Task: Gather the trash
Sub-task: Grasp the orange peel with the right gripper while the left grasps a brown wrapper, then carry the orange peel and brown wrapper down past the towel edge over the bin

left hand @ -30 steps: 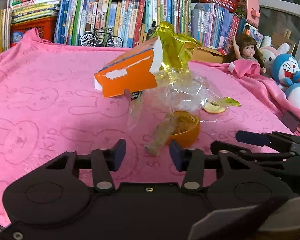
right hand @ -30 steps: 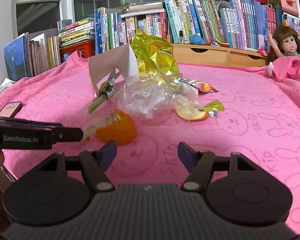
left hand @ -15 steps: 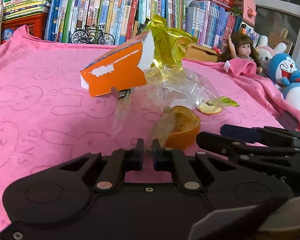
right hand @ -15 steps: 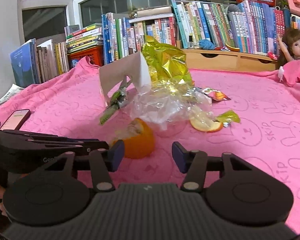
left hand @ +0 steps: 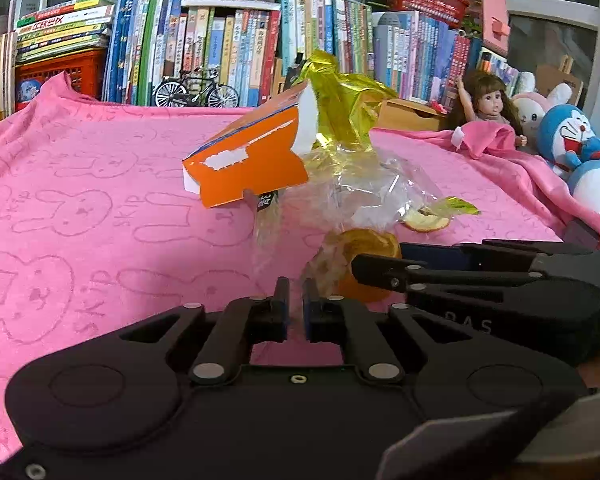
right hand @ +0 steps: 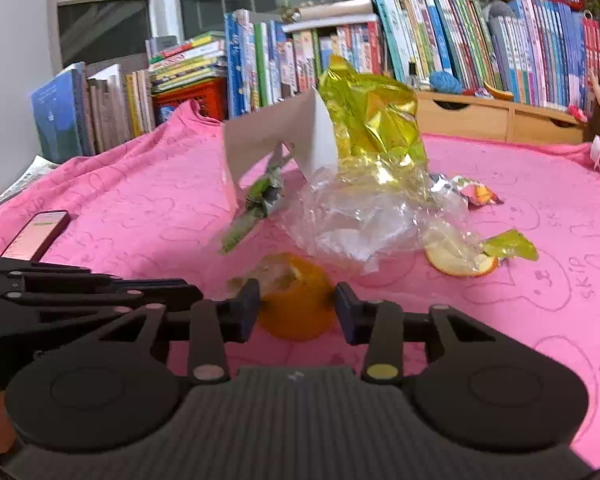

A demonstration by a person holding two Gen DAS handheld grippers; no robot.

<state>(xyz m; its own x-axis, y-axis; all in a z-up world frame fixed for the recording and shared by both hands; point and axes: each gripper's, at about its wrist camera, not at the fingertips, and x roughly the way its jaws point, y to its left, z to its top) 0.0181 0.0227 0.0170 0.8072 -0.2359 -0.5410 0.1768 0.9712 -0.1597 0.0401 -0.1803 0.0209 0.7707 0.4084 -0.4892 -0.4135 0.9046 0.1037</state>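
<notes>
The right gripper [right hand: 296, 312] closes its fingers around the orange peel [right hand: 296, 308] on the pink tabletop [right hand: 140, 208], ahead of the wrapper pile [right hand: 360, 216]; the left gripper [left hand: 295, 304], nearly shut, appears to pinch a clear wrapper [left hand: 324, 268] (perhaps to free the peel).

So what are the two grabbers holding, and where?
The right gripper is closing around the orange peel, one finger on each side. The left gripper looks nearly shut on the peel's clear wrapper tail.

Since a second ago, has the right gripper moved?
Yes. The right gripper has come forward to the orange peel, its jaws closing around it; the peel sat farther off before.
</notes>
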